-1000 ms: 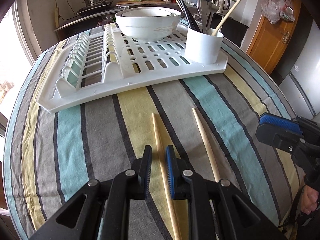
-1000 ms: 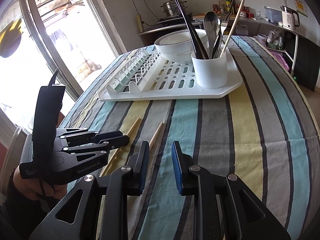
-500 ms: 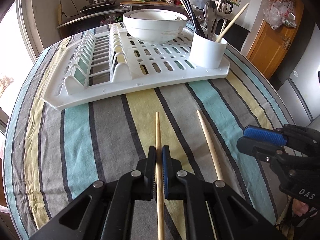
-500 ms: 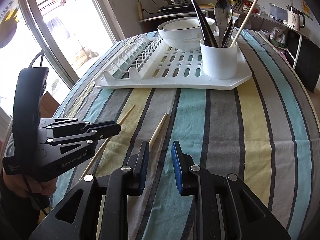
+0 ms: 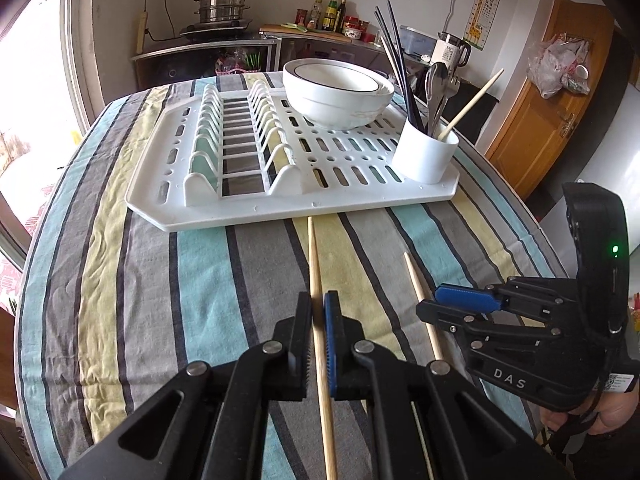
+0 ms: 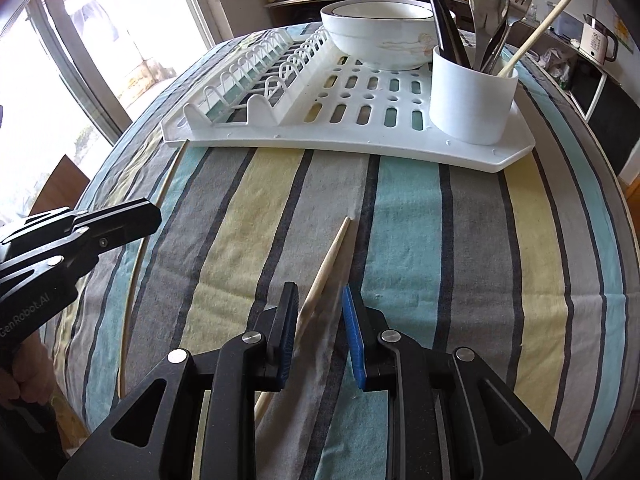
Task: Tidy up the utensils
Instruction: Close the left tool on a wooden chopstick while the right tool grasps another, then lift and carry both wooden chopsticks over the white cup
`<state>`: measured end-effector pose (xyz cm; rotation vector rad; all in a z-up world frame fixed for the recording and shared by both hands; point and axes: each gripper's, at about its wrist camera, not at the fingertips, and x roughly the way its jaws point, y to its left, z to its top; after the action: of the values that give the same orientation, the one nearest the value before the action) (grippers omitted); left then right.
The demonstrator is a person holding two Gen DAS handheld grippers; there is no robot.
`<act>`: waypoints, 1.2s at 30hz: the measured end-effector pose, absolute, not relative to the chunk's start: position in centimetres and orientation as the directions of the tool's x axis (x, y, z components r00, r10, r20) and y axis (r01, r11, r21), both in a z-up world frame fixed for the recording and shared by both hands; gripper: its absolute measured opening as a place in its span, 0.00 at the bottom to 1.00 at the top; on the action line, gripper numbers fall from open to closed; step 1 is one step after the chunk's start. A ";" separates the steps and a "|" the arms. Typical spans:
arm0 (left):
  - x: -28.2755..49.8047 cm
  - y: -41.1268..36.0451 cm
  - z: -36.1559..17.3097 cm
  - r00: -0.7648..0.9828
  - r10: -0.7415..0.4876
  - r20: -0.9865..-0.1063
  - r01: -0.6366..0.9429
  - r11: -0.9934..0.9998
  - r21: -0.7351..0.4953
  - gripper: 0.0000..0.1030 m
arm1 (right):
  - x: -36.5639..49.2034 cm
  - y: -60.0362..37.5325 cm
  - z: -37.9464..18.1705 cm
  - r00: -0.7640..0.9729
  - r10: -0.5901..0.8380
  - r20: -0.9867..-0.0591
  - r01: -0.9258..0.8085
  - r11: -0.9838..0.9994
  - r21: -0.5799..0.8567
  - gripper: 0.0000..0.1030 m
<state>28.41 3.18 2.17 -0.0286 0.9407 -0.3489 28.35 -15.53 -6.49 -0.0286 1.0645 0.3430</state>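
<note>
Here the left gripper (image 5: 318, 338) clamps its fingers on one chopstick (image 5: 316, 276), tip toward 12 o'clock at the drying rack (image 5: 256, 216). The right gripper (image 6: 320, 332), fingers narrowly apart, straddles the second chopstick (image 6: 332, 252) on the tabletop (image 6: 460, 248) without pressing it.

Left gripper (image 5: 318, 334) clamped, right gripper (image 6: 320, 320) agape

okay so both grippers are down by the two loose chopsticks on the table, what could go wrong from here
1. The left gripper is shut on one chopstick well back from its tip, which points at the drying rack; moved forward low, it could catch the rack's edge.
2. The right gripper is open with the second chopstick lying close to one pad, off centre; closing could roll it away.
3. The white utensil cup already holds leaning cutlery, which may block insertion.
</note>
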 end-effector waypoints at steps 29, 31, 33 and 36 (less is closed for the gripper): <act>27.1 4.9 6.1 0.610 -0.367 -0.703 0.294 0.928 -0.229 0.06 | 26.4 -17.3 -0.7 0.575 0.305 -0.759 -0.317 0.939 0.137 0.06; 27.0 4.8 6.5 0.616 -0.371 -0.695 0.297 0.926 -0.231 0.06 | 26.0 -17.8 0.1 0.591 0.323 -0.739 -0.320 0.935 0.152 0.06; 26.8 4.6 6.9 0.622 -0.373 -0.689 0.300 0.926 -0.230 0.06 | 25.6 -18.2 0.9 0.608 0.336 -0.719 -0.324 0.932 0.162 0.06; 26.6 4.2 7.5 0.630 -0.378 -0.678 0.308 0.923 -0.229 0.06 | 25.0 -18.8 2.1 0.632 0.352 -0.691 -0.331 0.928 0.170 0.06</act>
<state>26.59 4.17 7.55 -0.0941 0.7977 -0.3937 24.99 -18.77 2.10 0.0278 0.7964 0.3909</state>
